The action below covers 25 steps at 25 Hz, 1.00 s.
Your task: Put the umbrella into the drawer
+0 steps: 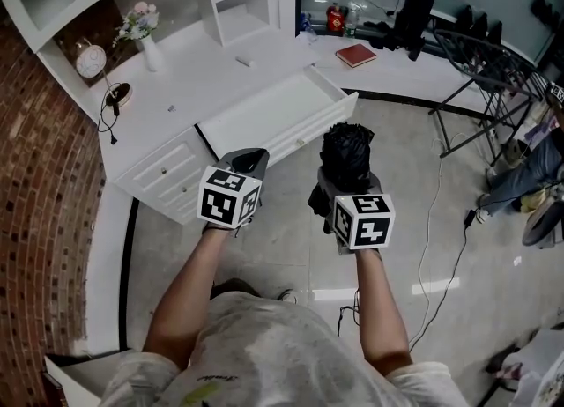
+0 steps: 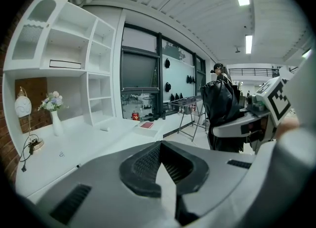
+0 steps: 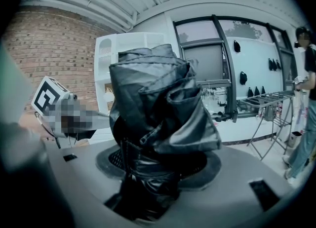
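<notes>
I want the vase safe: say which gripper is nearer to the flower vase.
Left. The left gripper hangs below and right of the vase, in front of the desk; the right gripper, gripping the umbrella, is farther right.

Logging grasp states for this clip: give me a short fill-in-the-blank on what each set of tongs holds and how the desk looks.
1. The right tongs are shut on a folded black ____.
2. The drawer of the white desk stands ____.
3. The left tongs are shut and hold ____.
4. The book lying on the desk is ____ in colour.

Missing words: umbrella; open; nothing; red.
</notes>
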Each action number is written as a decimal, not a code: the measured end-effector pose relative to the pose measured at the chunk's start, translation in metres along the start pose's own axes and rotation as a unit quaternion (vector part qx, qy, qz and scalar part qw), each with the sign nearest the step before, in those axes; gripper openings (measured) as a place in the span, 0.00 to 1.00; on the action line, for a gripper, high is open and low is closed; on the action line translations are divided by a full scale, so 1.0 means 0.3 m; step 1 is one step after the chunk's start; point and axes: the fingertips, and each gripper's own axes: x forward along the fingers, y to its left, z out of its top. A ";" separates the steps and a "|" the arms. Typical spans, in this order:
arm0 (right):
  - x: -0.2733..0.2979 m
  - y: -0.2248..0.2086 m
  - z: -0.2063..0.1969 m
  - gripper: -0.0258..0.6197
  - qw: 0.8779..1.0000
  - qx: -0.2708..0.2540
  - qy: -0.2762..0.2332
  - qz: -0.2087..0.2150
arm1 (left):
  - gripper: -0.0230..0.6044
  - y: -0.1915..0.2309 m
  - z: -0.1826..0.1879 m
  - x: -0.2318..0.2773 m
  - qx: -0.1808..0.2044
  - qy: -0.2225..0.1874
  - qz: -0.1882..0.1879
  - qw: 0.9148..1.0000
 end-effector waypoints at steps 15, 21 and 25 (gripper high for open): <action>0.098 -0.061 0.051 0.43 1.000 -0.011 -0.009 0.010 | 0.03 0.094 0.033 0.082 -0.016 -0.012 0.021 1.000; 0.188 -0.072 0.068 0.43 0.999 -0.023 0.001 0.024 | 0.03 0.156 0.035 0.152 -0.026 -0.010 0.025 0.999; 0.268 -0.075 0.080 0.43 0.999 -0.027 0.008 0.033 | 0.03 0.227 0.034 0.193 -0.035 -0.010 0.031 0.999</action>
